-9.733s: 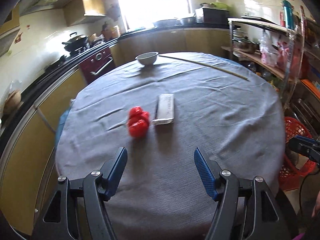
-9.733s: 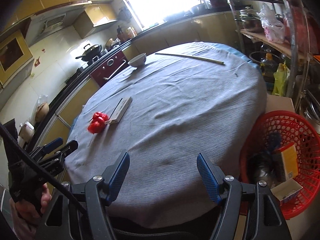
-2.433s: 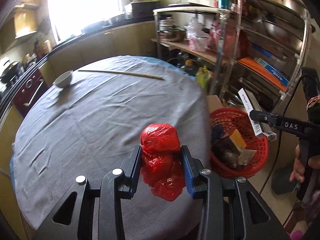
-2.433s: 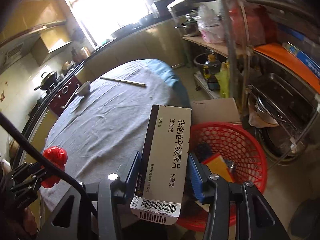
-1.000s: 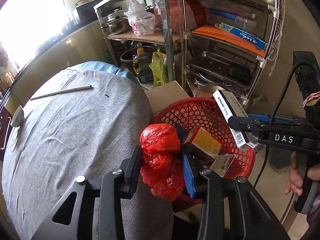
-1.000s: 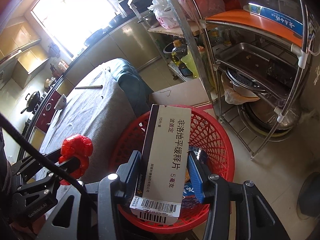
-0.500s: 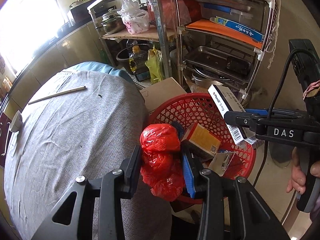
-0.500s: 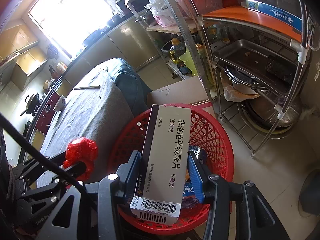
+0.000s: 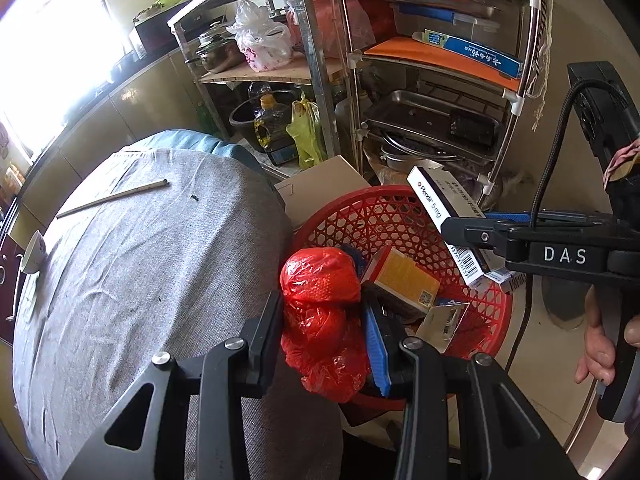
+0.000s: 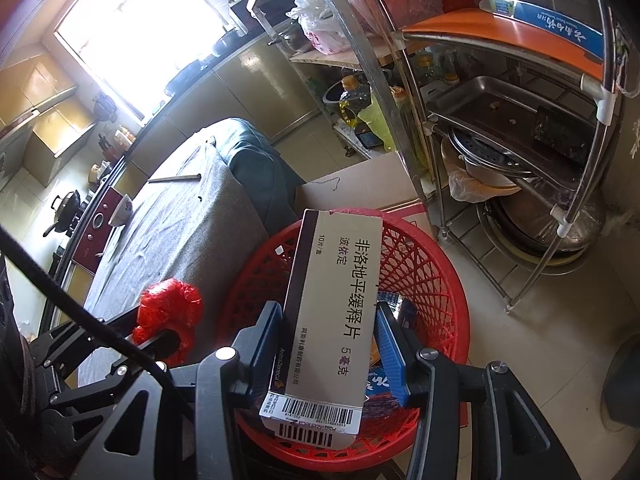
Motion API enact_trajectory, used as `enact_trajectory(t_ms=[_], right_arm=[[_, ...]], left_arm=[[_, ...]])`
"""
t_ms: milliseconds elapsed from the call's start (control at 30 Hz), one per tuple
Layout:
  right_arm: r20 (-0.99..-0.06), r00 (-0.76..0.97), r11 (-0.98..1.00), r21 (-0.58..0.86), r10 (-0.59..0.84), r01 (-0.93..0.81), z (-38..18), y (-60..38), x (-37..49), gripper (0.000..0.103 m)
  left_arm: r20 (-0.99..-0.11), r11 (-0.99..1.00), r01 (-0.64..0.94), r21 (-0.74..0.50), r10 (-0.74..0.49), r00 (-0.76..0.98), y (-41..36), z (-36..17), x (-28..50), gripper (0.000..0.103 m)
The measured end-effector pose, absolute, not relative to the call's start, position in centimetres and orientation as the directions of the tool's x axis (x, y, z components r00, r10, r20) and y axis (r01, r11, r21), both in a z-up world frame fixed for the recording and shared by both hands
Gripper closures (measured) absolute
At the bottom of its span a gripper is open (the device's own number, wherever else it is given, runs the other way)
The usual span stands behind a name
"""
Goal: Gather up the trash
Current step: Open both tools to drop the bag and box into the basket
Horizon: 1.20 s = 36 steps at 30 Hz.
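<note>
Kitchen corner seen from two hand-held grippers, both poised above a red plastic basket [image 9: 400,208] on the floor beside a round table under a grey cloth [image 9: 140,260]. Left gripper [image 9: 326,340], at 6 o'clock in its own view, clamped partway closed on a crumpled red plastic bag [image 9: 320,280], pads pressing both sides of the bag; bag held over the near rim of the basket, at the table's edge. Right gripper [image 10: 328,344], at 6 o'clock in its view, closed partway on a grey and white medicine box [image 10: 332,300] printed with Chinese characters and a barcode, pads pressed to both long sides; box held tilted above the basket's opening, not yet inside. In the left view, same box [image 9: 444,216] visible at 3 o'clock, gripped above the far side of the basket, with a hand [image 9: 600,340] on the gripper's handle at 4 o'clock. Inside the basket, an orange box [image 9: 404,280] and a few scraps of card. On the table at 10 o'clock, a thin stick [image 9: 112,198] and, at 9 o'clock, a small white bowl [image 9: 34,254]. Behind the basket at 1 o'clock, a metal rack [image 9: 320,80] loaded with trays, pots and bags, plus a cardboard box [image 9: 320,188] on the floor.
</note>
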State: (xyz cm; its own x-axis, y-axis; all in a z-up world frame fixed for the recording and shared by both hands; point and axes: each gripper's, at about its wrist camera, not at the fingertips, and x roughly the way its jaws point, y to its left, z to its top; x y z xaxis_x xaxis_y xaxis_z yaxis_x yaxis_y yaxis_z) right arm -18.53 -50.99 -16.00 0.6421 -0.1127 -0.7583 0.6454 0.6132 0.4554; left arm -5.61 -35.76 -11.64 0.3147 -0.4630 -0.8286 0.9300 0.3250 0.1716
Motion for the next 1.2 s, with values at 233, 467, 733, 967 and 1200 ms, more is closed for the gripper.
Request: enact_trajectory(t_ms=[233,467,733,967,1200], right_arm=[[-0.755,0.646,0.609,0.461,-0.114,0.646,-16.1,-51.2,-18.7,0.052],[-0.757,0.646,0.595,0.476,-0.098,0.648,-16.4,-51.4,-18.8,0.052],[-0.755,0.646,0.575,0.48,-0.115,0.663,-16.4,-51.7,-19.3,0.052],[-0.752,0.649,0.569,0.488,-0.11,0.662,-15.9,-51.6,-19.2,0.052],[-0.747,0.657,0.604,0.481,-0.096,0.635,-14.7,-50.3,-17.9,0.052]], left_arm=[[-0.829,0.307,0.933,0.187,-0.461,0.318,-36.0,-11.8,-6.1,0.063],[-0.826,0.301,0.931,0.206,-0.457,0.33,-36.2,-12.0,-6.2,0.062],[-0.818,0.312,0.925,0.216,-0.46,0.347,-35.9,-11.8,-6.2,0.045],[-0.796,0.353,0.89,0.287,-0.429,0.427,-35.0,-11.1,-6.0,0.044],[-0.754,0.499,0.814,0.295,-0.402,0.52,-30.0,-8.8,-3.3,0.027]])
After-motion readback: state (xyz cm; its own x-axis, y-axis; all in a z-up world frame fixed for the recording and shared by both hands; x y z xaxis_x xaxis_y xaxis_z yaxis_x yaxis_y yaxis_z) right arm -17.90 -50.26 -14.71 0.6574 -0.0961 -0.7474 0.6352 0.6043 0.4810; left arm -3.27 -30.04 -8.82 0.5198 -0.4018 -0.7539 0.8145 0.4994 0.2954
